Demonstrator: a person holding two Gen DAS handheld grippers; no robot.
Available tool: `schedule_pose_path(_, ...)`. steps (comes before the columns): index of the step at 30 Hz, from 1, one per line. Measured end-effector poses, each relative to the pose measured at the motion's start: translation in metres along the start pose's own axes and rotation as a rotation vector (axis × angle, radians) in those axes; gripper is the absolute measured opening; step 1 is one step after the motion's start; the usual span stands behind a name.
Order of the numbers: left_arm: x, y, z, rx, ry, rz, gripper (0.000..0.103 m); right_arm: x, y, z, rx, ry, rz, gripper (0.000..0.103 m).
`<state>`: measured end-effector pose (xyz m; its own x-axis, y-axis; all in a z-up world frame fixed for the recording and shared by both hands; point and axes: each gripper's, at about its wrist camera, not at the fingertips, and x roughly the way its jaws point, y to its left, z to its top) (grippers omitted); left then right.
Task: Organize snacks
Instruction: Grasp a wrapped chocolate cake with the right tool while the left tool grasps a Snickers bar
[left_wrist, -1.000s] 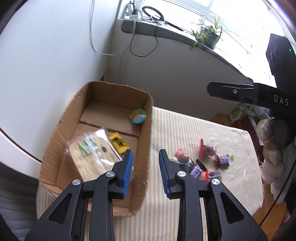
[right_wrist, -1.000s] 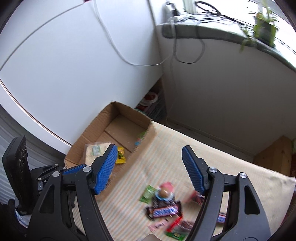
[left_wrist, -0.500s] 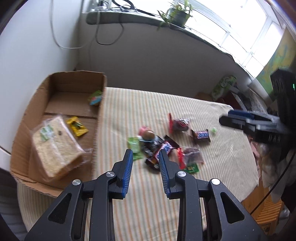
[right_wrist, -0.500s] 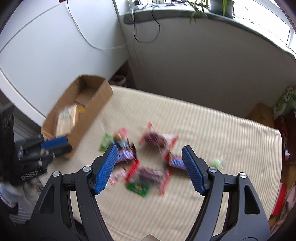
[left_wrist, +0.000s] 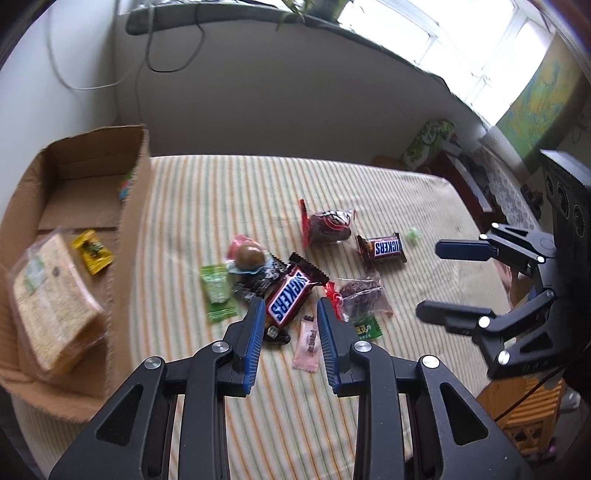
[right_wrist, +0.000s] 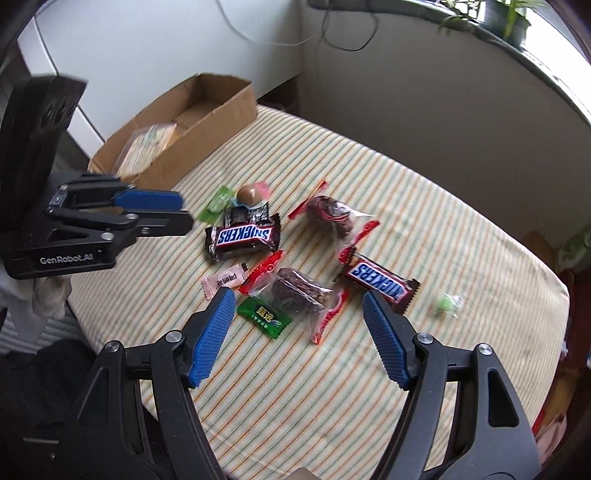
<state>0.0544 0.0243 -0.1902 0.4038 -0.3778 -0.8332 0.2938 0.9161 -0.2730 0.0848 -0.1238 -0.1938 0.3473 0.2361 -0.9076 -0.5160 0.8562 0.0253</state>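
Left tongs (left_wrist: 290, 325) part open, holding nothing. Straight ahead, just past the tips: Snickers bar (left_wrist: 290, 297), long way nearly in line with the tongs. Nearer than for the right tongs (right_wrist: 299, 323), wide open, empty. Box (left_wrist: 110, 221) off left. Before: aimed at the box, now swung over the candy.

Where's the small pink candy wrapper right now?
The pink candy wrapper lies on the striped cloth between the left claw's fingertips in the left wrist view, just below the nearer Snickers bar.
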Motion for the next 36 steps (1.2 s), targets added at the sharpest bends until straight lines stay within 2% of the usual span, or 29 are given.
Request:
schedule_pose_path(5, 0.023, -0.004, 0.006, 0.048, 0.045, 0.026, 0.027, 0.019, 0.0, 0.003, -0.044, 0.025, 0.042, 0.075)
schedule_pose_path(14, 0.049, -0.007, 0.008, 0.051, 0.096, 0.028, 0.027, 0.045, -0.005, 0.004, -0.14, 0.052, 0.107, 0.071)
schedule_pose_path(20, 0.052, -0.008, 0.01, 0.045, 0.083, 0.048, 0.027, 0.062, -0.003, 0.006, -0.23, 0.077, 0.138, 0.07)
schedule_pose_path(23, 0.055, -0.008, 0.01, 0.078, 0.087, 0.069, 0.027, 0.067, -0.001, 0.003, -0.258, 0.092, 0.143, 0.063)
schedule_pose_path(28, 0.058, -0.008, 0.01, 0.092, 0.108, 0.05, 0.027, 0.072, 0.002, 0.001, -0.266, 0.098, 0.151, 0.063)
schedule_pose_path(31, 0.06, -0.014, 0.008, 0.12, 0.117, 0.055, 0.027, 0.077, 0.001, 0.0, -0.245, 0.112, 0.164, 0.052)
schedule_pose_path(36, 0.071, -0.021, 0.007, 0.135, 0.137, 0.07, 0.03, 0.082, -0.007, -0.003, -0.182, 0.123, 0.171, 0.042)
